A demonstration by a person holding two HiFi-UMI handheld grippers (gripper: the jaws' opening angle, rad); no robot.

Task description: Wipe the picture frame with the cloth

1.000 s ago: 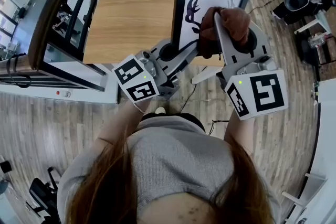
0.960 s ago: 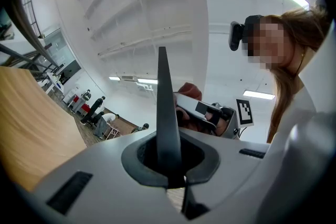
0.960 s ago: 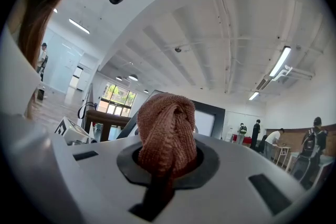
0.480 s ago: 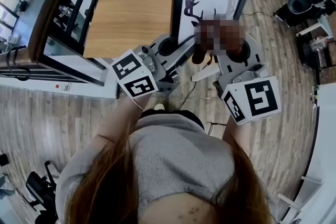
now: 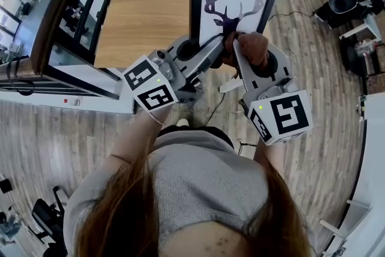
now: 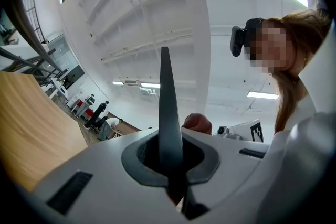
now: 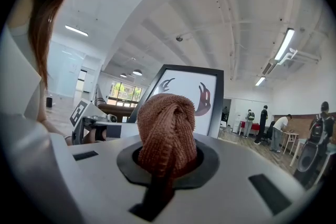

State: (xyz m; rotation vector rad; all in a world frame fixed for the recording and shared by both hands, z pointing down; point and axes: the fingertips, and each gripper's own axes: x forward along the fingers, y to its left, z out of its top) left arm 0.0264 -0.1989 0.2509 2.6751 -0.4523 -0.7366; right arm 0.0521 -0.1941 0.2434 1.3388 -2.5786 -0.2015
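Squeezing tight, my left gripper [image 6: 170, 165] has its jaws nearly shut on the thin edge of the picture frame [image 5: 196, 3], down at the frame's bottom left corner. In the left gripper view the frame looks like a dark thin blade that stands up from between the jaws.

My right gripper [image 7: 165, 160] is closed on a brown fluffy cloth [image 7: 167, 126]. The cloth is bunched up and sticks out past the jaws. It sits at the bottom edge of the frame, just under the deer picture [image 5: 231, 0]. I cannot tell if the cloth touches the glass.

The frame is black and is held up off the table, tipped so its front faces me. The deer picture inside it is dark on white, with big antlers.

Each gripper has a white cube with black squares: the left cube [image 5: 150, 88] is below and left of the frame, and the right cube [image 5: 281, 117] is below and right of it.

A wooden table [image 5: 150, 3] lies just left of the frame. A wooden floor [image 5: 60, 141] is below the frame and also to its right. Far right of the frame stands a black chair [image 5: 346, 3]. In the right gripper view, some people [image 7: 281, 131] stand well beyond the frame, on its right side.
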